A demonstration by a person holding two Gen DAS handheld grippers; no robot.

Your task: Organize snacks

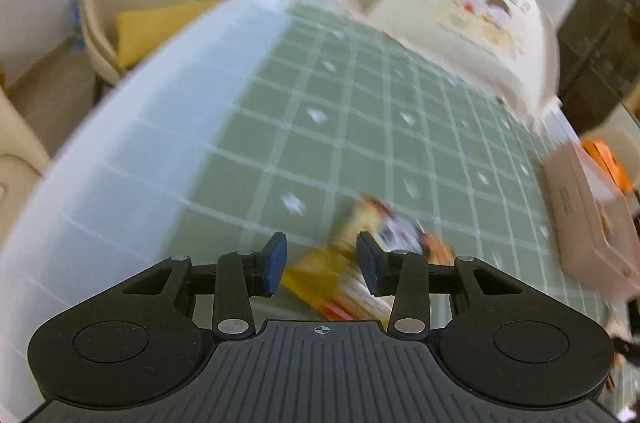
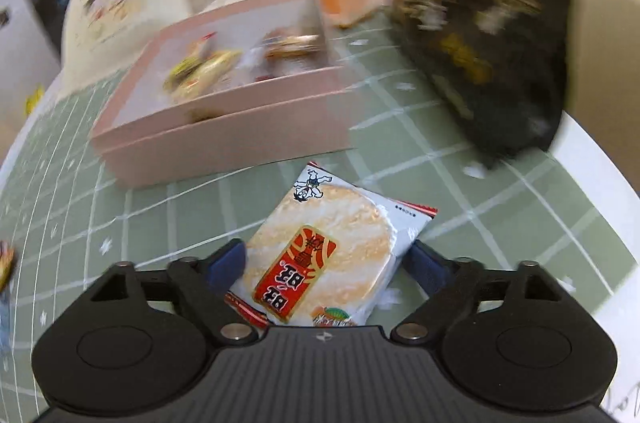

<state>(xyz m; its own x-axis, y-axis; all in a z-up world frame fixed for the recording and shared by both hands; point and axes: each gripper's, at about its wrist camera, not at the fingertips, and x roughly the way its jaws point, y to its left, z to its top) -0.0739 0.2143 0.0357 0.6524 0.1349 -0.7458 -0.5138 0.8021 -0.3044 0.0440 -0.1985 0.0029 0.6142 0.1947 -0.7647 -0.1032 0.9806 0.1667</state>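
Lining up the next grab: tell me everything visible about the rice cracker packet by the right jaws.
The white plastic rice cracker packet shows a round pale cracker, a red-and-gold label and red sealed ends. It lies flat and unopened on the green grid mat, angled, in front of the pink box, between the open right gripper jaws.

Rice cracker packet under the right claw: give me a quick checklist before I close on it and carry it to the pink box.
1. Rice cracker packet lies between the right claw pads: ok.
2. Pads pressing on the packet: cannot tell; they sit at its edges.
3. Pink box open, with room inside beside the snacks already there: ok.
4. Path from packet to box over the green mat: ok, nothing in between.
5. Black bag stands apart from the packet: ok.
6. Left claw open over a yellow packet, clear of the box: ok.
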